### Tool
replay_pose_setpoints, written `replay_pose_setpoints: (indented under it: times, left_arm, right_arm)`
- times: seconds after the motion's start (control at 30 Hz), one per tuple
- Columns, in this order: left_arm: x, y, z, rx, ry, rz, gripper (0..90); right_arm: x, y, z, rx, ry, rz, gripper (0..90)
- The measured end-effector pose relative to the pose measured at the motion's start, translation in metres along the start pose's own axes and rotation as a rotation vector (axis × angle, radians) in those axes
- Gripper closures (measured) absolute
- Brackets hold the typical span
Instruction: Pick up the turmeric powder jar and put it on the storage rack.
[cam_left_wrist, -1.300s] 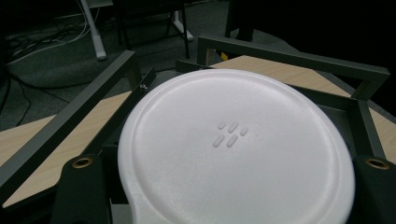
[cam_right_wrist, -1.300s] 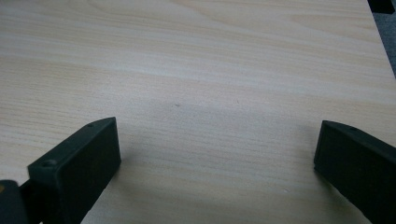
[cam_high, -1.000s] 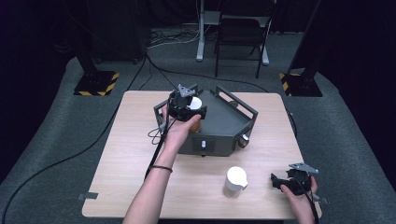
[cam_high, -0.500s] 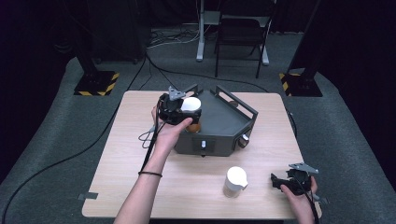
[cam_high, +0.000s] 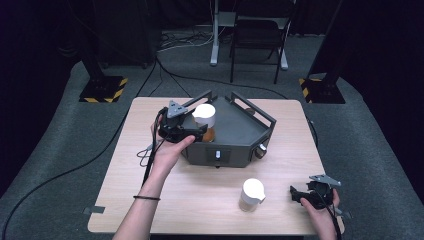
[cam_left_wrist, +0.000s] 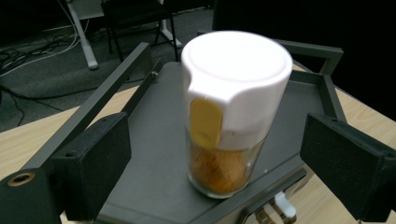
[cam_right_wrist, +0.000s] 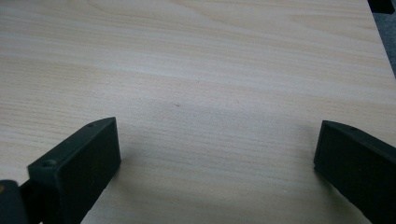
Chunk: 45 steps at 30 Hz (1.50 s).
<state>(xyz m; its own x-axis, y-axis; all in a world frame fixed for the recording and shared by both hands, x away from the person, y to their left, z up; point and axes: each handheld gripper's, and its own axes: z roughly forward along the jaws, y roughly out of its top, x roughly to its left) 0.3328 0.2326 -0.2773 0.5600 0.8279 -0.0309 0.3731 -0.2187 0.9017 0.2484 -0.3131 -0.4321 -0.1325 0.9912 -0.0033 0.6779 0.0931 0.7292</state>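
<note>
Two tools are at work: the left tool (cam_high: 200, 131), arm stretched forward, has just opened, its jaws apart beside the spice jar (cam_high: 204, 121) standing upright on the grey tray (cam_high: 240, 125). The right tool (cam_high: 296, 194) rests low over the worktop (cam_high: 200, 195), jaws wide and holding nothing.

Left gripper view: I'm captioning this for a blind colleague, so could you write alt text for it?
A glass spice jar with a white cap and yellow flip tab, holding orange-brown powder, stands upright on a dark grey tray. The left gripper has its black jaws open on either side, clear of the jar. Wooden table beneath.
</note>
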Motion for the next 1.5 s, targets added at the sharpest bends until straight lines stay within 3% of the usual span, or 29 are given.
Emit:
replay_pose_setpoints:
  times: [0.47, 0.7, 1.03, 1.3, 1.5]
  left_arm:
    - [0.006, -0.033, -0.028, 0.015, 0.05, 0.048, 8.6]
    - [0.011, -0.053, -0.039, 0.018, 0.078, 0.034, 8.6]
    - [0.02, -0.084, -0.042, 0.035, 0.087, -0.013, 8.6]
    - [0.015, -0.102, -0.038, 0.067, 0.112, 0.009, 8.6]
    - [0.015, -0.117, -0.035, 0.08, 0.114, -0.004, 8.6]
  right_arm:
    - [0.0, 0.0, 0.0, 0.0, 0.0, 0.0, 0.0]
    - [0.0, 0.0, 0.0, 0.0, 0.0, 0.0, 0.0]
    - [0.0, 0.0, 0.0, 0.0, 0.0, 0.0, 0.0]
    - [0.0, 0.0, 0.0, 0.0, 0.0, 0.0, 0.0]
    - [0.0, 0.0, 0.0, 0.0, 0.0, 0.0, 0.0]
